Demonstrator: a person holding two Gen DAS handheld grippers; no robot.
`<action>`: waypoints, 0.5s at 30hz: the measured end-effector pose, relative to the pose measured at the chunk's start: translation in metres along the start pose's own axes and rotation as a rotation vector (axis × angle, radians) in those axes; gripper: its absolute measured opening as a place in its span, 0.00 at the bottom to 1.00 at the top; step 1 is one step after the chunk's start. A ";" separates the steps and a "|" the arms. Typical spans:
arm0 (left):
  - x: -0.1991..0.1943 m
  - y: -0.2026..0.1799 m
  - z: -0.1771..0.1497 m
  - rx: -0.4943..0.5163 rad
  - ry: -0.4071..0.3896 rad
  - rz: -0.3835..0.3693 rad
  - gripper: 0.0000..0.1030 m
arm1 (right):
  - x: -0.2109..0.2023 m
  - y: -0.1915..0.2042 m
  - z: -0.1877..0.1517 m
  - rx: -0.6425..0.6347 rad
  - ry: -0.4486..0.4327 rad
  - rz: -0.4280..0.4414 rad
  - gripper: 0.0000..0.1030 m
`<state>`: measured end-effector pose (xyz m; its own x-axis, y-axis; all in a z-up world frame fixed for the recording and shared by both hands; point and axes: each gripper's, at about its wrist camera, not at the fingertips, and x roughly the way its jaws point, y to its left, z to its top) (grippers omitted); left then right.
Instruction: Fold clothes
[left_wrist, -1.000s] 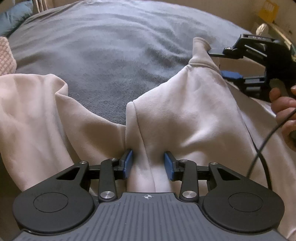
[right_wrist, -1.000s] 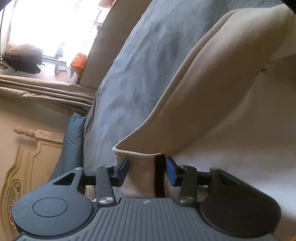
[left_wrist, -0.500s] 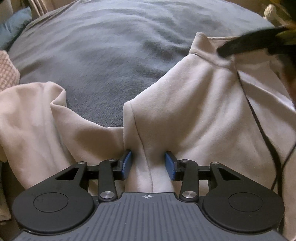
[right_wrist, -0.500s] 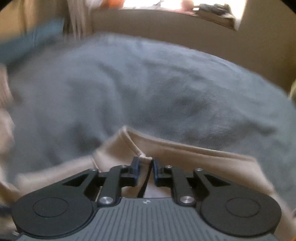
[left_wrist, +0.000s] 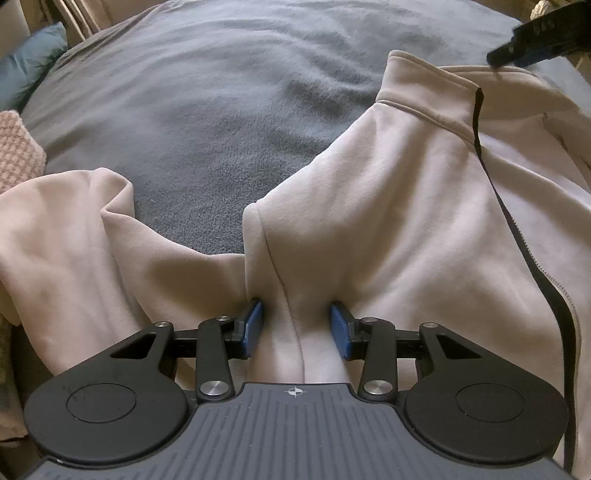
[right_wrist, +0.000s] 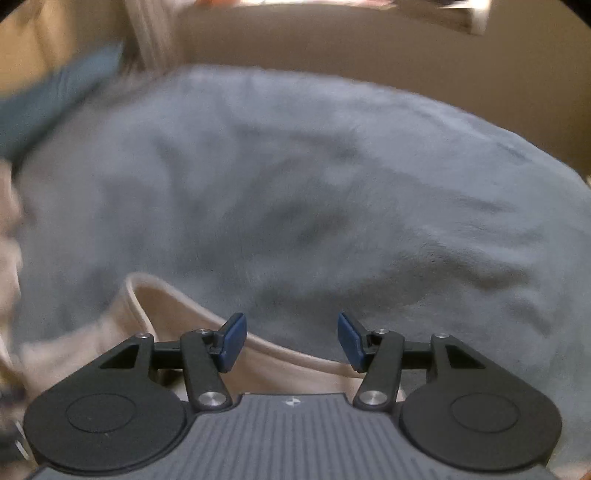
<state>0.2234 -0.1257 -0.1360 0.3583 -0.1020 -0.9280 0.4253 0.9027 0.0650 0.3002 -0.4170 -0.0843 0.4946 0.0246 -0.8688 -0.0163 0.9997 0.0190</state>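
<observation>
Left tool (left_wrist: 295, 326) clamps a bunched shoulder fold of the pale pink zip-up fleece jacket (left_wrist: 406, 206); right tool (right_wrist: 291, 341), opening with nothing between its pads, likely needs a fresh grip lower in frame

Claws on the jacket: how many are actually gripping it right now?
1. The left claw pinches a bunched fold of the jacket near its shoulder seam. The right claw is opening above the collar, nothing pressed between its pads.
</observation>
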 end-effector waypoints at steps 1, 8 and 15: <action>0.000 -0.001 0.000 0.004 -0.002 0.001 0.39 | 0.004 0.002 0.002 -0.038 0.021 0.025 0.63; 0.000 -0.005 -0.004 0.021 -0.011 0.022 0.39 | 0.039 0.028 -0.001 -0.278 0.169 0.014 0.70; -0.001 -0.010 -0.004 0.022 -0.010 0.043 0.39 | 0.034 0.049 -0.015 -0.359 0.144 -0.069 0.09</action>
<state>0.2151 -0.1333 -0.1371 0.3851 -0.0675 -0.9204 0.4271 0.8972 0.1129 0.3029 -0.3677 -0.1202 0.3783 -0.0689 -0.9231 -0.3031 0.9331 -0.1938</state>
